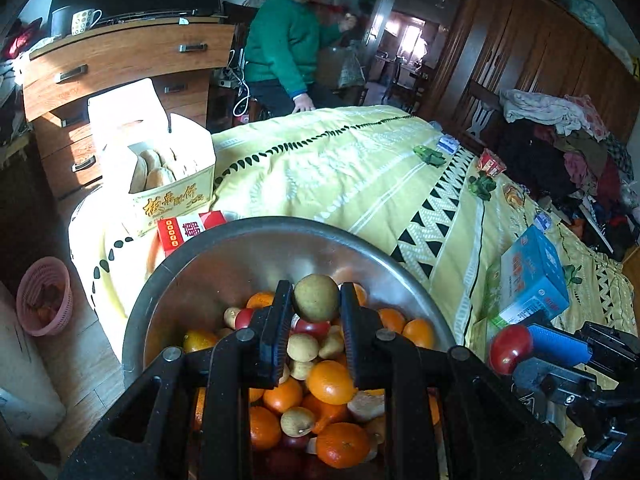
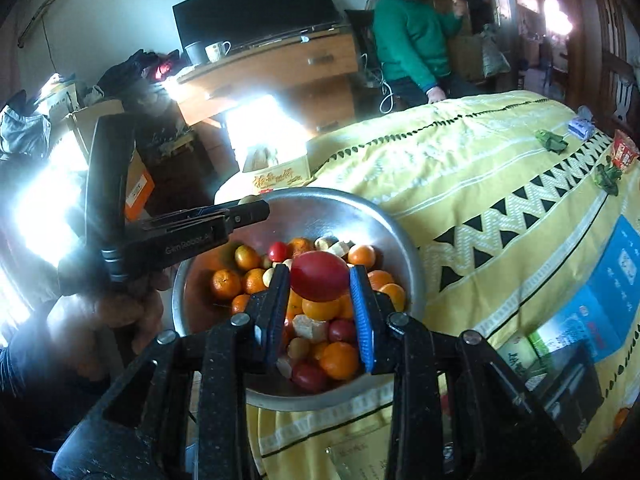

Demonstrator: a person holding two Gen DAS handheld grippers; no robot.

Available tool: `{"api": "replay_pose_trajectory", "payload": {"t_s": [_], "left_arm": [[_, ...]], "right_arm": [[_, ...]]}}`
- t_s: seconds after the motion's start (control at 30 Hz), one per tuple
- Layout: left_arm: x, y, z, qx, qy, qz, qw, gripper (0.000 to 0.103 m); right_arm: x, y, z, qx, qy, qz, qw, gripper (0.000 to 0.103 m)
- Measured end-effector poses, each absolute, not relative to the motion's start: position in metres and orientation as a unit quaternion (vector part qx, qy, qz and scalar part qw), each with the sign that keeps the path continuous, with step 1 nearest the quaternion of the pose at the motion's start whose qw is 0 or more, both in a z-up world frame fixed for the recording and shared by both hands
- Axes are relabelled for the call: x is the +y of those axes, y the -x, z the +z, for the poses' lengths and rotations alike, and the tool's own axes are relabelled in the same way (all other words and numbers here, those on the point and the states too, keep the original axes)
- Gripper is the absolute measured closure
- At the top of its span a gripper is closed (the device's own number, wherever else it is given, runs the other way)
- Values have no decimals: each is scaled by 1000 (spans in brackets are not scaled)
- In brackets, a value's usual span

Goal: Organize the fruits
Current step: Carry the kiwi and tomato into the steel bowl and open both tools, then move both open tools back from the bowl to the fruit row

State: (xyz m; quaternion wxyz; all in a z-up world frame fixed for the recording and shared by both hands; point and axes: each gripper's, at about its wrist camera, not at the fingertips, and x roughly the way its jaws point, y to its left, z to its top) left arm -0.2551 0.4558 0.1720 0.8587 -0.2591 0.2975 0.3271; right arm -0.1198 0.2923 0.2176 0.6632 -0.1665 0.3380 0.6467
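A steel bowl (image 1: 224, 264) on the yellow bedspread holds several oranges (image 1: 331, 382), small red tomatoes and pale brown longans. My left gripper (image 1: 316, 300) is shut on a brown longan (image 1: 316, 298) and holds it above the bowl. My right gripper (image 2: 320, 286) is shut on a red tomato (image 2: 319, 282) above the bowl (image 2: 360, 216); the tomato also shows in the left wrist view (image 1: 510, 348) at the right. The left gripper's body (image 2: 180, 236) shows at the left in the right wrist view.
An open cardboard box of pastries (image 1: 168, 176) and a red packet (image 1: 188, 232) lie behind the bowl. A blue-and-white box (image 1: 532, 272) lies on the bed to the right. A person in green (image 1: 288, 52) sits at the far side. A pink basket (image 1: 44, 296) stands on the floor at the left.
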Motion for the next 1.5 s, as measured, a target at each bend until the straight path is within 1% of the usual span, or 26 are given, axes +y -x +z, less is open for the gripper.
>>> {"api": "replay_pose_trajectory", "payload": {"t_s": [0.13, 0.5, 0.53, 0.57, 0.63, 0.67, 0.7, 0.77, 0.9, 1.07, 1.13, 1.23, 1.3, 1.37, 1.5], "left_arm": [[459, 253, 153, 317, 261, 320, 854, 80], [468, 250, 139, 333, 270, 316, 846, 79], [469, 250, 139, 332, 272, 318, 845, 72], [470, 251, 139, 331, 274, 319, 845, 60], [471, 253, 140, 327, 279, 323, 843, 47], [472, 255, 141, 326, 281, 325, 842, 44], [473, 256, 141, 325, 282, 327, 841, 43], [473, 258, 143, 323, 284, 331, 840, 42], [467, 263, 158, 308, 279, 331, 847, 42], [447, 268, 193, 272, 260, 326, 867, 42], [431, 269, 208, 259, 247, 319, 878, 42], [408, 265, 230, 243, 233, 300, 893, 42], [392, 259, 242, 233, 219, 291, 902, 41], [374, 250, 253, 224, 207, 277, 911, 41], [328, 225, 272, 217, 183, 228, 931, 40]], "right_arm": [[306, 129, 208, 348, 176, 646, 656, 72], [329, 129, 198, 361, 184, 631, 662, 71], [330, 129, 197, 362, 184, 631, 661, 71], [332, 130, 196, 364, 184, 631, 660, 70], [333, 131, 193, 368, 183, 635, 654, 70], [333, 132, 193, 368, 186, 633, 655, 68], [332, 132, 193, 367, 187, 630, 659, 61], [328, 132, 197, 363, 182, 628, 664, 56], [308, 137, 219, 340, 170, 634, 673, 56], [264, 157, 260, 279, 159, 647, 691, 56], [244, 165, 271, 254, 158, 647, 702, 54], [205, 175, 281, 221, 145, 637, 724, 45], [176, 177, 284, 208, 130, 621, 744, 30], [150, 176, 282, 190, 120, 600, 768, 23], [104, 171, 274, 180, 110, 552, 807, 20]]}}
